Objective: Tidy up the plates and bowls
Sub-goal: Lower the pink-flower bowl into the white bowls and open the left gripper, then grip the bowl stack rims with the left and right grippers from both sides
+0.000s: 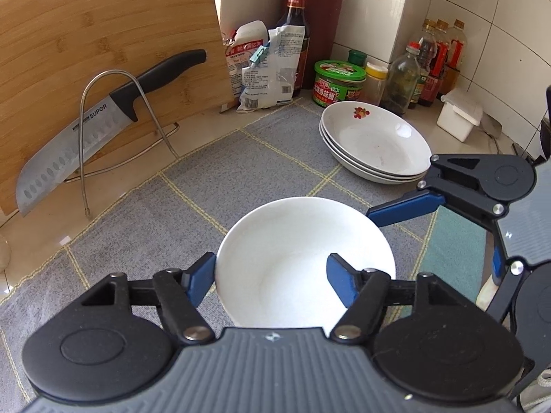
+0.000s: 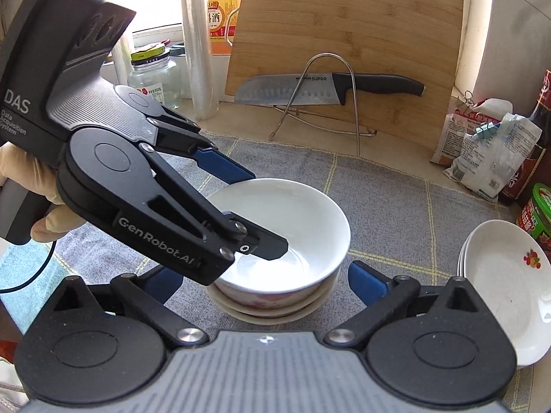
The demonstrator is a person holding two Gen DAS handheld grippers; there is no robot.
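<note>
right wrist: white bowl (image 2: 275, 227) tops nested stack

Glossy ceramic, matt cloth, grained wood

Bowl (image 1: 304, 254) glazed smooth white; mat (image 1: 144, 227) under it woven grey cloth; board (image 1: 103, 51) bamboo; knife (image 1: 79, 148) brushed steel.

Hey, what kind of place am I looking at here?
Most likely a home kitchen counter: a bamboo cutting board with a kitchen knife on a wire rack, sauce bottles against the tiled wall, and stacked plates on a cloth mat.
</note>
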